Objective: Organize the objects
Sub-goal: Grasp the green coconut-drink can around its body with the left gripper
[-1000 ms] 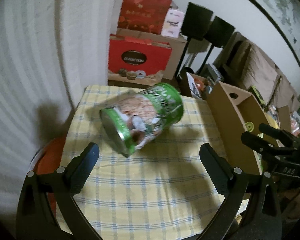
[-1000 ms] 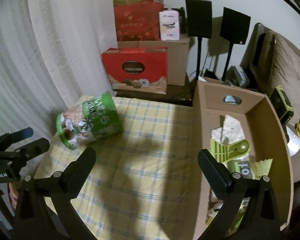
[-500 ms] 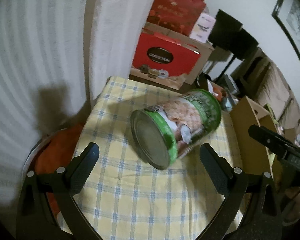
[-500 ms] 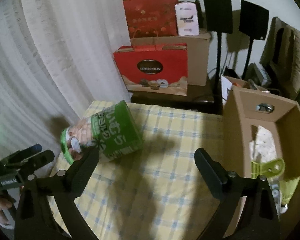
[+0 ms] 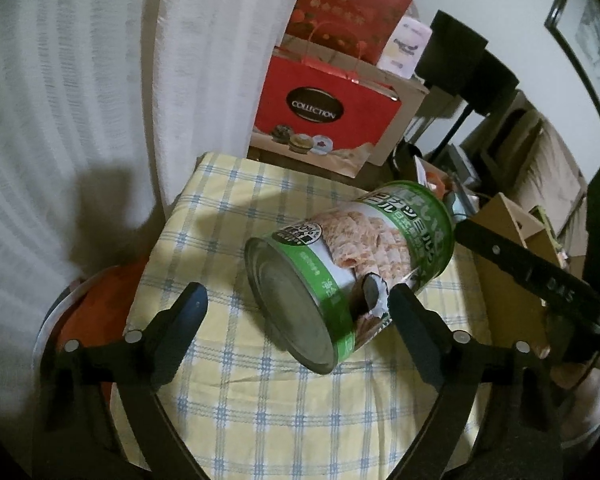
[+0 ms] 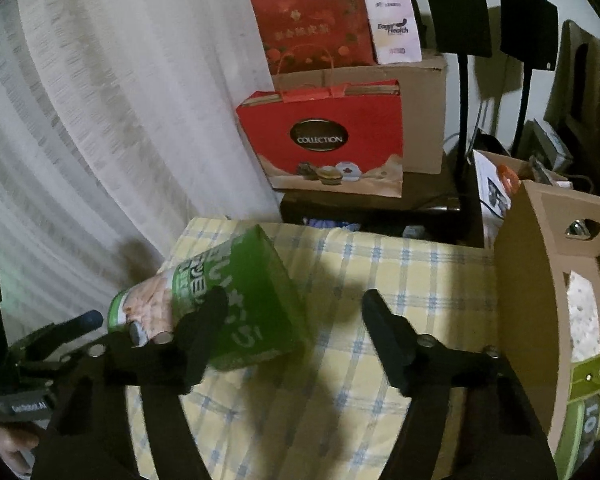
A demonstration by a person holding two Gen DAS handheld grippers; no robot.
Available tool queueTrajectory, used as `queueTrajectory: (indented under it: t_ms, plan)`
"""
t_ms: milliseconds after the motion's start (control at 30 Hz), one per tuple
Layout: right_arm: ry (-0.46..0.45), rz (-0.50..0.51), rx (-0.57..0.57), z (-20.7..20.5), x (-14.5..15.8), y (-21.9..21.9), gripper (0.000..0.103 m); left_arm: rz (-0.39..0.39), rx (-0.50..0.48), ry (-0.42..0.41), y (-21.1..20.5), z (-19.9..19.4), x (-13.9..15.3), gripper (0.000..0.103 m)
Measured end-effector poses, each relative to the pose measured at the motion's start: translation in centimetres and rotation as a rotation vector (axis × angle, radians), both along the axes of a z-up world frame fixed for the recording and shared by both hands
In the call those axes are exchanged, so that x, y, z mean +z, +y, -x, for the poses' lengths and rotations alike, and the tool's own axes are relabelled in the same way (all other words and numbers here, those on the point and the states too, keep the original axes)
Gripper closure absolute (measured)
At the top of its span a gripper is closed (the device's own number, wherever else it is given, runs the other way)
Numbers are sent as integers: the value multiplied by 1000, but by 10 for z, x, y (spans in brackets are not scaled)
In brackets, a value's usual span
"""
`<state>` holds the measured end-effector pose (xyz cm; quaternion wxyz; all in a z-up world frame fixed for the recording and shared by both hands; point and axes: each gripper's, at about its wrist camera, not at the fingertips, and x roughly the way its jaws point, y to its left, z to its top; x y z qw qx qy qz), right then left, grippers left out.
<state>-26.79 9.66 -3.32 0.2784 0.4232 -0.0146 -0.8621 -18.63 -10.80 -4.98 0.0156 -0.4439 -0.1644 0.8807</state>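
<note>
**Two claws closing in on a toppled green can**

The left claw is wide and narrowing; the green can lies on its side between its fingers, the right finger at the can's wall, the left one apart. The right claw, also narrowing, holds nothing: the can sits at its left finger. The can rests on the checked counter. A cardboard box stands at the counter's right; a red bag stands beyond.
</note>
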Motion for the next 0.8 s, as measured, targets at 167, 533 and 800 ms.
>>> queueTrajectory:
  t_ms: [167,533,800]
  plan:
    - [-15,-1,35,8,-4,-12,43,-55,-14,-3,-1,3,-2,28]
    - [-71,81,81,9,-8,-19,58,-124,-63,-28,7,9,-9,50]
    - [-68,59,104,0,-4,-22,59,-96,-53,-24,10,7,-3,52]
